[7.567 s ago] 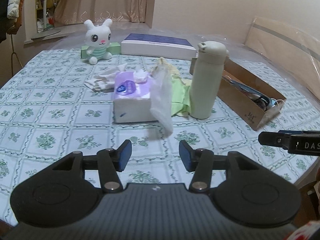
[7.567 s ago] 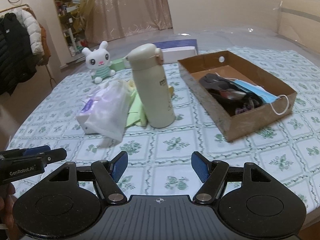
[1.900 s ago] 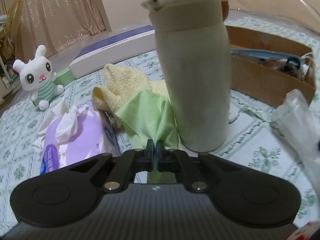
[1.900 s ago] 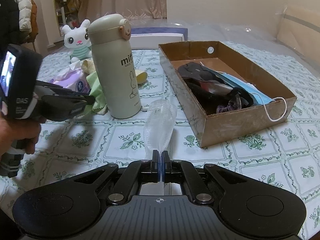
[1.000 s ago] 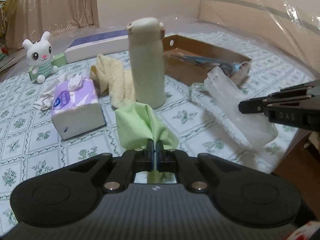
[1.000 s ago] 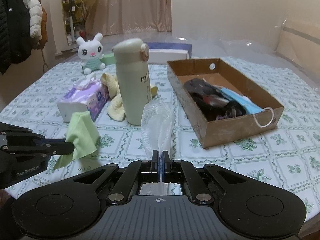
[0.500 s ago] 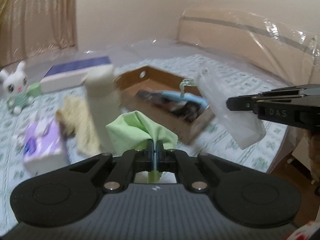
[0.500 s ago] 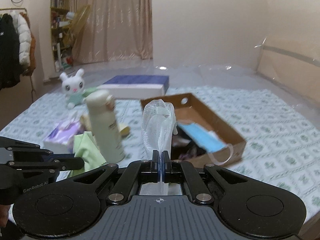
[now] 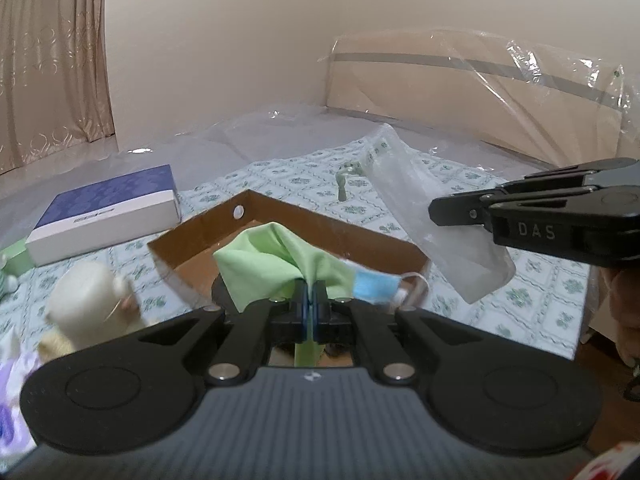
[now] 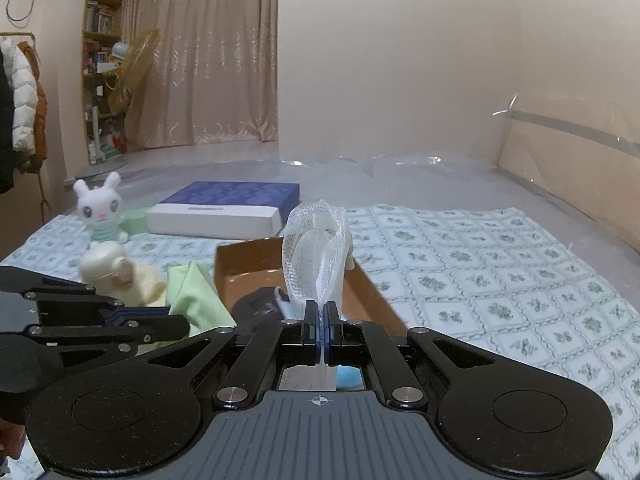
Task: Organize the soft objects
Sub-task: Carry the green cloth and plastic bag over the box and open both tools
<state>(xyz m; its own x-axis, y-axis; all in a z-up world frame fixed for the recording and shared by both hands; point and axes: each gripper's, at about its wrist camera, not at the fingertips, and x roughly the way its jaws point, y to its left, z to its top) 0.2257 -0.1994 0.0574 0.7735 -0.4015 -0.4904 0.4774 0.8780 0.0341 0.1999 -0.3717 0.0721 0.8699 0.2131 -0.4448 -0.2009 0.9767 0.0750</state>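
- Left gripper is clamping a green cloth, jaws pinched tight on a fold; the cloth is bunching up ahead of the fingers, hanging in the air over the near end of the cardboard box.
- Right gripper is clamping a clear mesh bag, jaws closed on its lower edge; the bag is standing up above the fingers, also over the box.
- Box is already holding a blue face mask and some dark items, hard to make out.
- Step in hand, by my read: dropping both soft items into the box.
- Doing it well: lowering each gripper until the item is inside the walls before letting go, since both are light and could drape over the rim.
- Keeping the two grippers apart so the cloth and bag are not tangling.
- Steering clear of the cream bottle standing just beside the box; it could tip.
- White bunny toy and boxed book are sitting well away, no concern.
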